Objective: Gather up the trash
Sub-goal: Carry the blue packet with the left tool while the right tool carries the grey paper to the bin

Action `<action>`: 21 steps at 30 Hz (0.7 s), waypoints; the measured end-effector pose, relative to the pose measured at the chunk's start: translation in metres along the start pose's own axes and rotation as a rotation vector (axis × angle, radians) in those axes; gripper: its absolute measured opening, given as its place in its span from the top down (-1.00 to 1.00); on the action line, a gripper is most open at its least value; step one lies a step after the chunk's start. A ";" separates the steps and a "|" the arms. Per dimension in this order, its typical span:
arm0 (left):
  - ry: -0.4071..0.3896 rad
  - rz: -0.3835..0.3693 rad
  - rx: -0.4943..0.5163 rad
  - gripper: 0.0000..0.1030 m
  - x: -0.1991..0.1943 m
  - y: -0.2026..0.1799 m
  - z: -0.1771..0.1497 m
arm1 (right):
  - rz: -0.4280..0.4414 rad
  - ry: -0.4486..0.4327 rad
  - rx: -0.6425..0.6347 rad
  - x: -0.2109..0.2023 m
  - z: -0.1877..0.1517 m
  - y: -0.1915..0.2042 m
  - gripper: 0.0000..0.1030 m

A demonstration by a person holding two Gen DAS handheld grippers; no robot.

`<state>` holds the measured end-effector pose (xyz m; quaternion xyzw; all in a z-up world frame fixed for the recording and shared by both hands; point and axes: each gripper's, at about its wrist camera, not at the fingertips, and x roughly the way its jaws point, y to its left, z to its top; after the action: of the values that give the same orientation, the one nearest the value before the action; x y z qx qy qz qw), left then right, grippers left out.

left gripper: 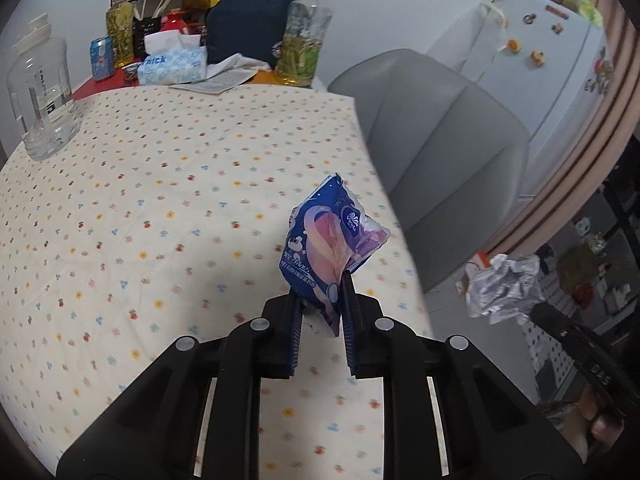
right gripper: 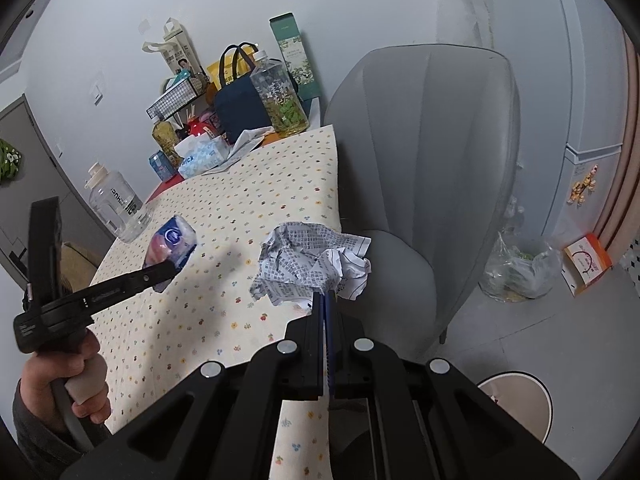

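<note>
Two pieces of trash are up off the table (left gripper: 120, 184) at once, one in each of my claws. My left gripper (left gripper: 320, 308) is clenched on a blue wrapper (left gripper: 328, 240): its pads pinch the wrapper's lower end, and the rest stands up crumpled above the fingers, clear of the dotted cloth, over the part of the table near its right edge. From the right wrist camera I see that same gripper (right gripper: 168, 270) from the side, with the wrapper (right gripper: 172, 244) sticking out past its tip and the person's hand (right gripper: 72, 380) around the handle.

My right gripper (right gripper: 324, 312) is clenched tight on a paper ball (right gripper: 312, 264), a crumpled printed sheet. The fingers meet on its lower edge and the ball bulges above them, held over the table's right edge, with the grey chair (right gripper: 432, 152) behind it. In the left view the ball (left gripper: 504, 288) hangs off to the right, beyond the table edge.

At the far edge of the table stand a clear jug (left gripper: 40, 88), a tissue box (left gripper: 172, 66), a dark bag (left gripper: 248, 28) and some bottles. On the floor I see a white bin (right gripper: 532, 404) near the bottom right of the right view, and a plastic bag (right gripper: 520, 268) beside an orange box (right gripper: 588, 264).
</note>
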<state>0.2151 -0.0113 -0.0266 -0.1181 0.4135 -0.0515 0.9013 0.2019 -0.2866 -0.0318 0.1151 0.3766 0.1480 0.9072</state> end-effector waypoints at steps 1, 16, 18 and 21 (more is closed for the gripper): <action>-0.003 -0.011 0.003 0.66 -0.002 -0.004 -0.001 | -0.004 -0.003 0.003 -0.003 -0.001 -0.002 0.96; 0.040 -0.206 0.116 0.66 0.007 -0.110 -0.036 | -0.133 -0.035 0.119 -0.057 -0.037 -0.073 0.96; 0.060 -0.227 0.140 0.66 0.014 -0.127 -0.042 | -0.158 -0.033 0.140 -0.063 -0.044 -0.086 0.96; 0.093 -0.250 0.174 0.66 0.026 -0.149 -0.052 | -0.216 -0.028 0.169 -0.069 -0.057 -0.110 0.95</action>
<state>0.1937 -0.1694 -0.0404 -0.0877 0.4309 -0.2043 0.8746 0.1348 -0.4075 -0.0610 0.1521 0.3852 0.0158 0.9101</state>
